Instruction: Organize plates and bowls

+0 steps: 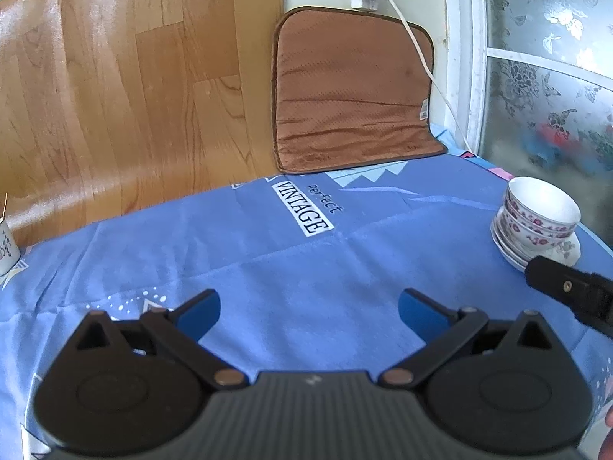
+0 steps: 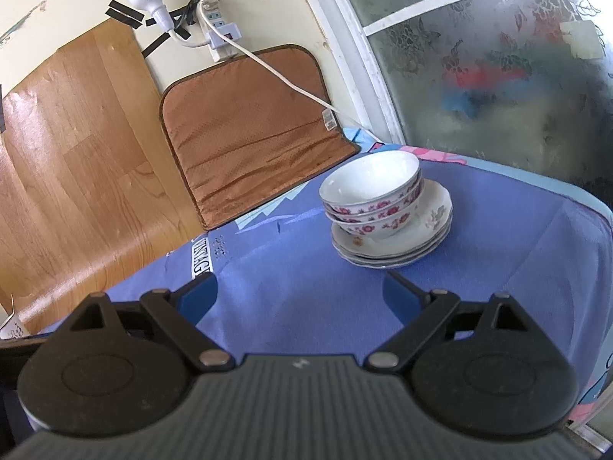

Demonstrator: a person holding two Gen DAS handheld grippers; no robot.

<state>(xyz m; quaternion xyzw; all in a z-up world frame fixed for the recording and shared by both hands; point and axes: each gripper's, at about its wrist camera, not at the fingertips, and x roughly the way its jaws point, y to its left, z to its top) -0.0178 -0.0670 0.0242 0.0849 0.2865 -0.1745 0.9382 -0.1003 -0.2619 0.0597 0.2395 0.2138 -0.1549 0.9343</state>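
A stack of white bowls with pink flowers (image 2: 373, 201) (image 1: 536, 216) sits on a stack of white plates (image 2: 425, 237) (image 1: 513, 255) near the back right of the blue cloth. My right gripper (image 2: 302, 299) hovers open just in front of that stack, nothing between its blue pads. In the left wrist view, part of the right gripper's black finger (image 1: 567, 291) shows beside the plates. My left gripper (image 1: 308, 314) is open over the bare middle of the cloth, well left of the stack and holding nothing.
The table is covered by a blue cloth (image 1: 268, 253) printed "VINTAGE". A brown cushion (image 1: 352, 92) leans on the back wall under a power strip (image 2: 220, 34) with a white cord. A frosted patterned window (image 2: 498, 57) stands at right, a wood-grain panel (image 1: 115, 96) at left.
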